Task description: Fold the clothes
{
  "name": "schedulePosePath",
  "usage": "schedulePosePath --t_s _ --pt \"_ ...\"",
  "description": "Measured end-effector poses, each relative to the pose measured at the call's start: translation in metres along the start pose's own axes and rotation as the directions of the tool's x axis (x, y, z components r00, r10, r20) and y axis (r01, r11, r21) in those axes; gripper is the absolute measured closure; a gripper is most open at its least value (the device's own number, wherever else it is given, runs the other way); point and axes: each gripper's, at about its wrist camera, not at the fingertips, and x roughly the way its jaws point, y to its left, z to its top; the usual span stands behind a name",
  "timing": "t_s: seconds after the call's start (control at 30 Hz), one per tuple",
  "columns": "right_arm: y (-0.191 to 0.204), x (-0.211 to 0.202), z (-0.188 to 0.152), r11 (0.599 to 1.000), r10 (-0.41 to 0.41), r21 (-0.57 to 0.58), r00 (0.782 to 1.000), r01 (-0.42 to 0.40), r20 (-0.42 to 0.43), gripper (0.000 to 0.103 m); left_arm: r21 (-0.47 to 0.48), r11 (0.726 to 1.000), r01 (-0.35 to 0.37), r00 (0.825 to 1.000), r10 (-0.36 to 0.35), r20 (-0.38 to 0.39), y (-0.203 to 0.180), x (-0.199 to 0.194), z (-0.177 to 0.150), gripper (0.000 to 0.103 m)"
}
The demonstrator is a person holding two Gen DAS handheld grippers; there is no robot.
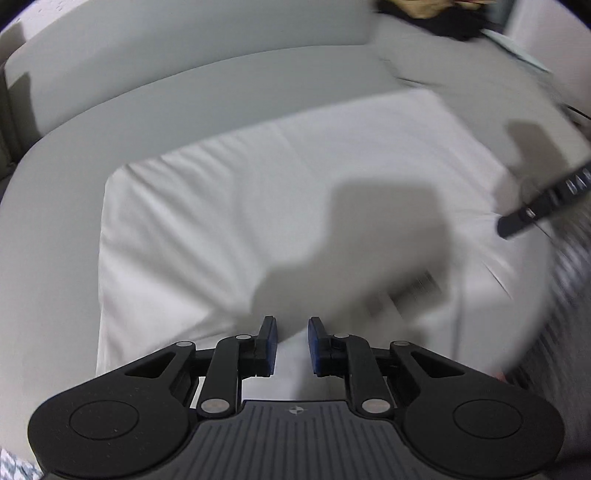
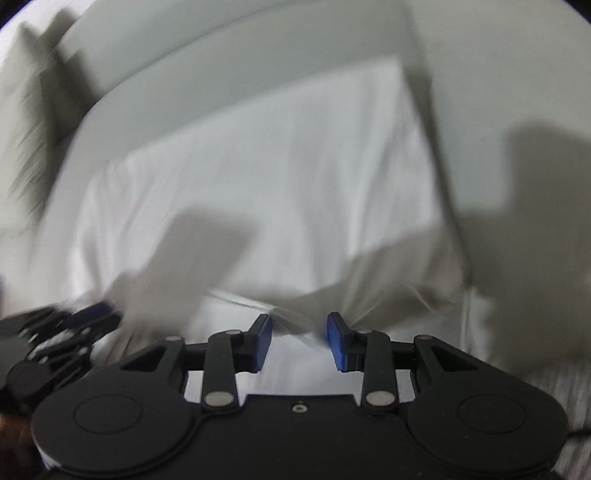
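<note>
The white garment (image 1: 229,221) lies spread flat across the middle of the frame on a pale grey counter (image 1: 55,240), a bit creased, with a printed label near lower right. Dark clutter (image 1: 443,18) sits at the upper right, well off it. Left tongs (image 1: 291,345) hang released over the near hem, nothing between them. Right tongs (image 2: 299,341) are parted too, with a raised fold right at the pads; can't tell if they pinch it. Bare counter on the left.

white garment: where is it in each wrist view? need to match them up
Left wrist: the white garment fills the middle, spread on the grey surface, beyond the left gripper.
Right wrist: the garment fills the middle, with a raised fold just beyond the right gripper.
Shared landmark: the garment's straight far edge against the grey surface.
</note>
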Motion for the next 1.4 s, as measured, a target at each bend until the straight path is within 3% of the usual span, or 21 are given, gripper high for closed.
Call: schedulePosePath --t_s 0.13,0.2,0.27,0.33,0.43,0.5,0.57,0.7,0.77,0.9,1.0,1.1,1.23,1.33,1.4 --pt "-0.021 -0.03 -0.046 0.996 0.076 0.034 0.995 -0.078 0.067 0.057 -0.087 0.996 -0.027 0.995 0.035 0.089 0.005 -0.037 -0.043 0.07" --pt "-0.032 -0.043 -0.051 0.984 0.139 0.092 0.98 -0.154 0.144 0.05 -0.175 0.983 -0.051 0.986 0.077 0.146 0.013 -0.046 -0.049 0.068" --pt "-0.039 -0.051 -0.052 0.971 0.151 0.146 0.958 -0.19 0.244 0.049 -0.265 0.962 -0.06 0.976 0.112 0.187 0.022 -0.046 -0.047 0.068" --pt "-0.042 -0.054 -0.047 0.974 0.091 0.167 0.941 -0.151 0.325 0.054 -0.309 0.948 -0.081 0.966 0.151 0.21 0.025 -0.043 -0.035 0.068" --pt "-0.045 -0.056 -0.038 0.979 -0.019 0.19 0.902 -0.07 0.43 0.071 -0.308 0.94 -0.149 0.946 0.226 0.233 0.024 -0.031 -0.017 0.071" --pt "-0.048 -0.051 -0.029 0.983 -0.086 0.185 0.877 -0.003 0.472 0.072 -0.292 0.936 -0.197 0.936 0.268 0.229 0.02 -0.015 -0.006 0.081" --pt "-0.054 -0.037 -0.021 0.98 -0.099 0.198 0.883 0.007 0.46 0.072 -0.276 0.933 -0.231 0.929 0.296 0.221 0.016 0.001 0.004 0.082" --pt "-0.075 -0.005 -0.026 0.962 -0.163 0.263 0.918 0.067 0.362 0.072 -0.265 0.93 -0.254 0.949 0.292 0.114 0.009 0.022 -0.005 0.08" --pt "-0.08 0.0 -0.034 0.951 -0.184 0.297 0.927 0.085 0.326 0.065 -0.223 0.939 -0.264 0.949 0.293 0.113 0.004 0.013 -0.014 0.08" --pt "-0.067 -0.017 -0.042 0.959 -0.201 0.256 0.93 0.123 0.307 0.064 -0.249 0.945 -0.211 0.961 0.247 0.123 0.019 -0.012 -0.028 0.077" --pt "-0.055 -0.028 -0.04 0.975 -0.083 0.223 0.932 0.003 0.354 0.051 -0.353 0.914 -0.199 0.938 0.282 0.204 0.043 -0.027 -0.028 0.077" --pt "-0.038 -0.03 -0.031 0.979 0.019 0.182 0.92 -0.098 0.392 0.045 -0.459 0.875 -0.156 0.913 0.305 0.272 0.071 -0.039 -0.021 0.077" --pt "-0.013 -0.021 -0.015 0.971 0.132 0.132 0.911 -0.198 0.391 0.043 -0.51 0.853 -0.11 0.892 0.311 0.328 0.112 -0.037 0.0 0.077" --pt "0.003 -0.002 -0.003 0.963 0.187 0.114 0.909 -0.245 0.372 0.047 -0.575 0.818 -0.023 0.902 0.265 0.341 0.15 -0.027 0.018 0.077" --pt "0.01 0.009 0.002 0.96 0.201 0.113 0.914 -0.255 0.351 0.063 -0.606 0.794 0.05 0.911 0.212 0.353 0.175 -0.015 0.029 0.077"
